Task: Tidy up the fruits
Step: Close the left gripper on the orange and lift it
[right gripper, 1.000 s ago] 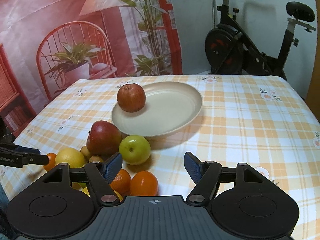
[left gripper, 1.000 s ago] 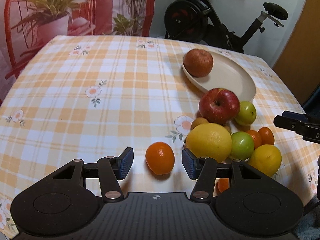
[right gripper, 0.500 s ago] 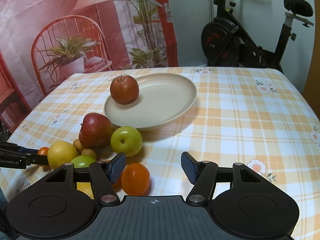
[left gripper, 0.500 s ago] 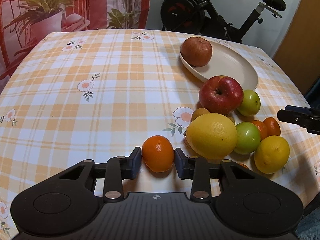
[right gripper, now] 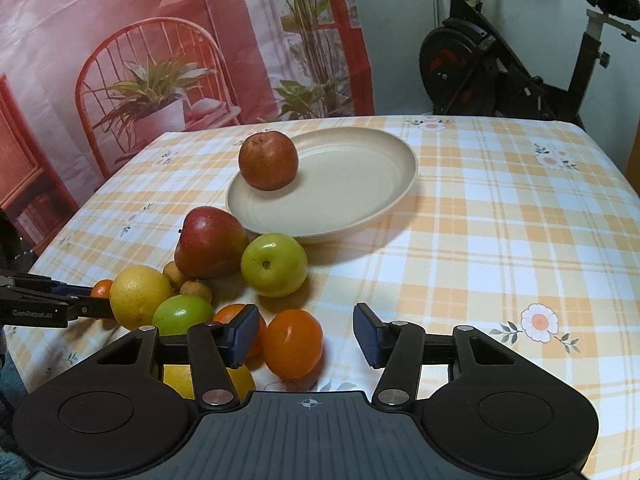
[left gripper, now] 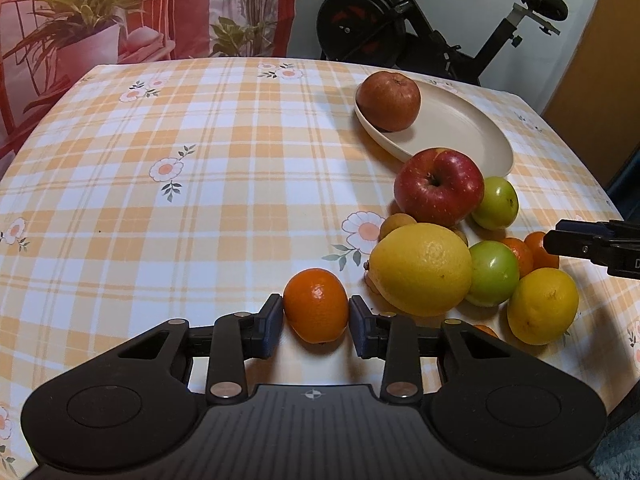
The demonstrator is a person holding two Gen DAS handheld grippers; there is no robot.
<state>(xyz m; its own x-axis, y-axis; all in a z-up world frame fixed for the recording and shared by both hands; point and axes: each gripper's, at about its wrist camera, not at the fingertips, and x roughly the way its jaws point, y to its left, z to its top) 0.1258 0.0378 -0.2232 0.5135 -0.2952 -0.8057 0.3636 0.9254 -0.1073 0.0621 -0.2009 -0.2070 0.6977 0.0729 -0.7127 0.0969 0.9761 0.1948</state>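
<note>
The left tool (left gripper: 316, 322) is clamped on a small mandarin (left gripper: 316, 305) that sits on the desk (left gripper: 200, 160), both blue pads pressing its flanks. This fruit lies at the outer edge of the heap, on the side farthest from the cream plate (left gripper: 460, 128), so it is probably picked because nothing crowds it and the pads can get round it without nudging a neighbour. Just plateward of it rests the big lemon (left gripper: 420, 268), touching a green fruit (left gripper: 494, 272), with a second lemon (left gripper: 542, 306) on the heap's right edge.

The right tool (right gripper: 306, 334) straddles another orange fruit (right gripper: 293, 343), and its jaws are closing; the left pad sits just beside the fruit while the right pad stands clearly apart, so no grip is made yet. This fruit lies on the heap's side away from the plate too, with a similar orange one (right gripper: 232, 314) partly hidden behind the left finger, which could get bumped.

Closer to the plate sit the red apple (right gripper: 210, 242) and a green apple (right gripper: 274, 264), both almost against its rim. On the plate itself, near its left rim, rests a brownish-red fruit (right gripper: 269, 159); the rest of the dish is bare, which suggests it is where the sorted fruit is meant to go.
</note>
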